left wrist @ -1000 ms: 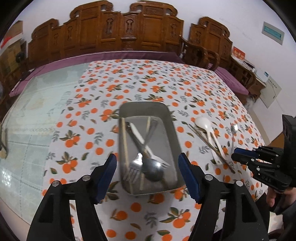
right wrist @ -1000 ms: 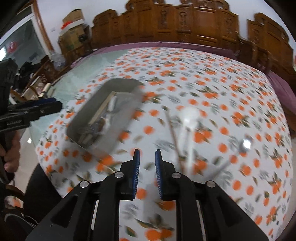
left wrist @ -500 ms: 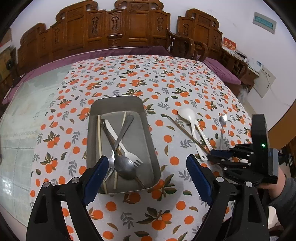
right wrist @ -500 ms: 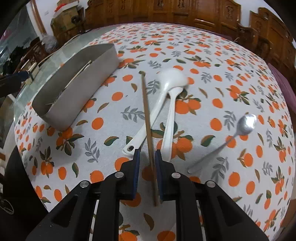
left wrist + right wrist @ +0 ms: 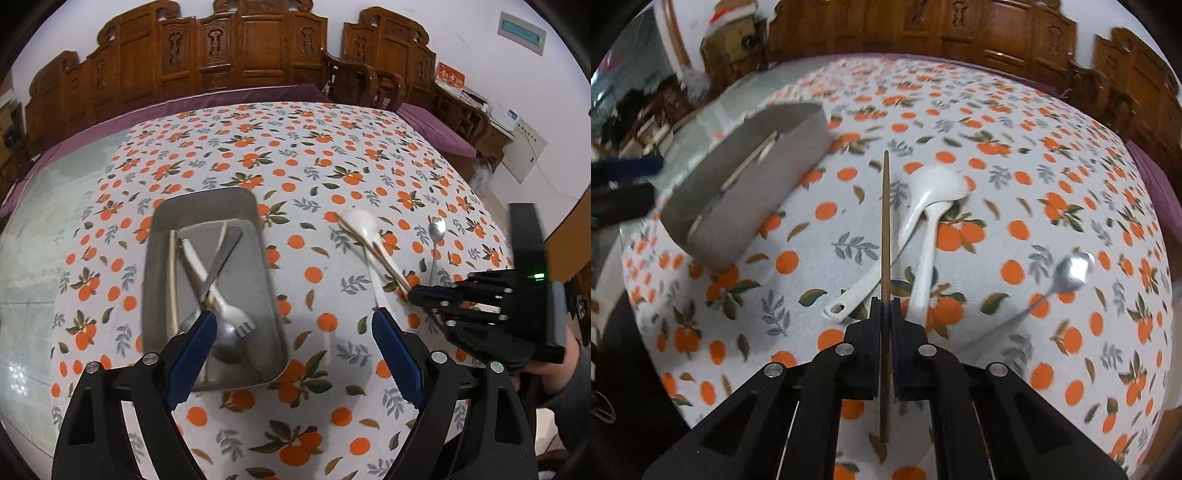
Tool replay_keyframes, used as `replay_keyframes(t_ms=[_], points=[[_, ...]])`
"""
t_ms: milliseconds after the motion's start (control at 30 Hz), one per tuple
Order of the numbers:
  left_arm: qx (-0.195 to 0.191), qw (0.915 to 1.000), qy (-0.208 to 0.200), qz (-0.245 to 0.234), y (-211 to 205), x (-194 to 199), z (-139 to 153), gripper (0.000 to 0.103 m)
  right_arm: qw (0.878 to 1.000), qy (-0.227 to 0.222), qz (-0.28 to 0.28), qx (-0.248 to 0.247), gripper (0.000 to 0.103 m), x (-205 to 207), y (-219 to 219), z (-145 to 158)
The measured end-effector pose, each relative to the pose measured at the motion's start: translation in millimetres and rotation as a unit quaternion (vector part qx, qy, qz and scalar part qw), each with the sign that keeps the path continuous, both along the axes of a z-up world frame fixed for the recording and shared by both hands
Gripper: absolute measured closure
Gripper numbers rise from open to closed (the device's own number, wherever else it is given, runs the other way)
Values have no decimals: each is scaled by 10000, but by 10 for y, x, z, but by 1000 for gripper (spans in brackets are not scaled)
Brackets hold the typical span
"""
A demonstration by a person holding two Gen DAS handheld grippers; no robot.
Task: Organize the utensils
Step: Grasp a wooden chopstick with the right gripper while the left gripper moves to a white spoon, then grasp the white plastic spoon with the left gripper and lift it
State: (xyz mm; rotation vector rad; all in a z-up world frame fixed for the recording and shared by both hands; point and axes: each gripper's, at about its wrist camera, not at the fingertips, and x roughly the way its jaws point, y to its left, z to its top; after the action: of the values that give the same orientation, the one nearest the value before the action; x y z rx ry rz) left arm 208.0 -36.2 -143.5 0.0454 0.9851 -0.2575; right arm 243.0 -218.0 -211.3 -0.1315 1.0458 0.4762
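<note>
My right gripper [image 5: 885, 306] is clamped on a chopstick [image 5: 885, 229], which runs straight ahead from between the fingers, its tip pointing past the bowls of the two white spoons [image 5: 923, 221]. Those spoons lie on the tablecloth [image 5: 1015, 177] just ahead and slightly right of the jaws, their handles crossing under the chopstick. A metal spoon [image 5: 1067, 275] rests further right. The tray [image 5: 753, 192] sits ahead to my left. My left gripper [image 5: 290, 347] hangs spread wide with nothing between its fingers, its left finger over the tray's near end. Inside the tray [image 5: 266, 295] lie a fork [image 5: 221, 302], a spoon [image 5: 225, 339] and chopsticks [image 5: 173, 280], crossed over one another.
</note>
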Motion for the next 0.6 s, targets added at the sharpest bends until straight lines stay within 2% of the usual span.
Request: replay_keyframes(t_ms=[200,400,600], points=[[62,9998,-22,-200,-304,167,-71,21,9987,-104,-451,195,97,-67,-374,137],[100,9993,79,-360,-597,386,-216,21,9971,-134,-730,171,97,-140,-716,123],[141,9983,308,-473,-860,623,-457,37,9947,-56,-995,238,97,-181,-1027,44]])
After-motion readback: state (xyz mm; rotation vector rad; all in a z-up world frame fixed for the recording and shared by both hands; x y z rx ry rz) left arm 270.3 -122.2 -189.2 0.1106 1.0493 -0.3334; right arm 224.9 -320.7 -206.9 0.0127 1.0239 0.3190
